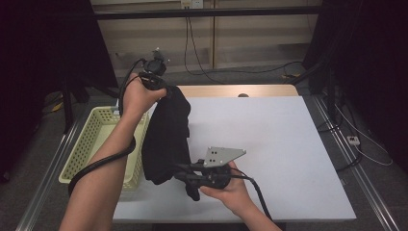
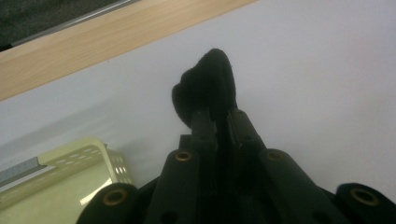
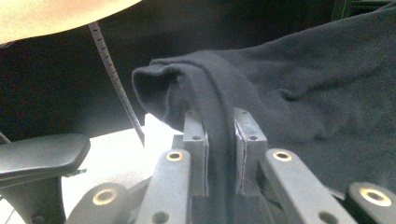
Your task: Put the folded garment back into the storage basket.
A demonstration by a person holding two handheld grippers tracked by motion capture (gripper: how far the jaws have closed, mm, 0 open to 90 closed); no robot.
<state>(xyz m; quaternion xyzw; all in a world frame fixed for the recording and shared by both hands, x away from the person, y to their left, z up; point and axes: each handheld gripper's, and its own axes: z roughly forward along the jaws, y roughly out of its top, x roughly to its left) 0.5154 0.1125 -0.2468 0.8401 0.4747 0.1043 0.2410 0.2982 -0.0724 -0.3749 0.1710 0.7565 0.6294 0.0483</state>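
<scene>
A black cloth garment (image 1: 166, 137) hangs in the air over the left part of the white table (image 1: 269, 144). My left gripper (image 1: 161, 89) is held high and is shut on the garment's top edge; in the left gripper view a bunch of black cloth (image 2: 208, 84) sticks out past my left gripper (image 2: 219, 123). Lower down, my right gripper (image 1: 185, 175) is shut on the garment's bottom edge. In the right gripper view a fold of the black cloth (image 3: 219, 98) is pinched in my right gripper (image 3: 220, 128).
A pale yellow-green perforated basket (image 1: 94, 137) sits at the table's left edge, just left of the hanging garment, and its corner (image 2: 70, 163) shows in the left gripper view. A wooden strip (image 1: 240, 90) runs along the table's far edge. Cables lie on the floor beyond.
</scene>
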